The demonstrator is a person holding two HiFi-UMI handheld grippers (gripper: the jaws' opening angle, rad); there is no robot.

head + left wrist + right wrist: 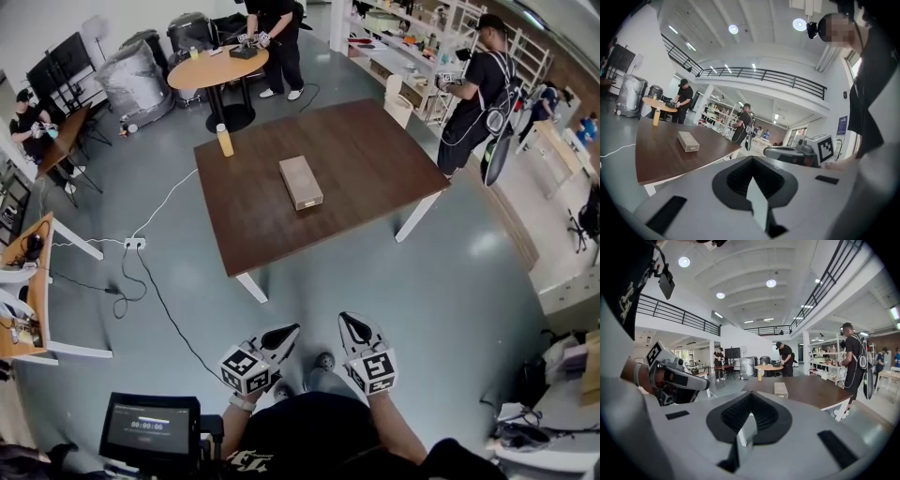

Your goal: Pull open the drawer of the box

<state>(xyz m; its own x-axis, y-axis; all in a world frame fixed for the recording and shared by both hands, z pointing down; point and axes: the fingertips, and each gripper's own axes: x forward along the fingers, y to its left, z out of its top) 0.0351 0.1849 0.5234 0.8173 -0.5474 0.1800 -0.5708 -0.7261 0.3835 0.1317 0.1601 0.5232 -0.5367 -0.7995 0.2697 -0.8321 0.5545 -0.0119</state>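
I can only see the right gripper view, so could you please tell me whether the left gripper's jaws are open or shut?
Observer: The left gripper has its jaws together, with nothing between them.
Operator: Thank you. Is anything lying on the floor near the table?
Observer: Yes, a white power strip lies on the floor off the near left corner of the table.
Operator: And how is the box placed, seen from above?
Observer: The box lies about mid-table with one short end toward the person, and a yellow bottle stands by the far left corner.
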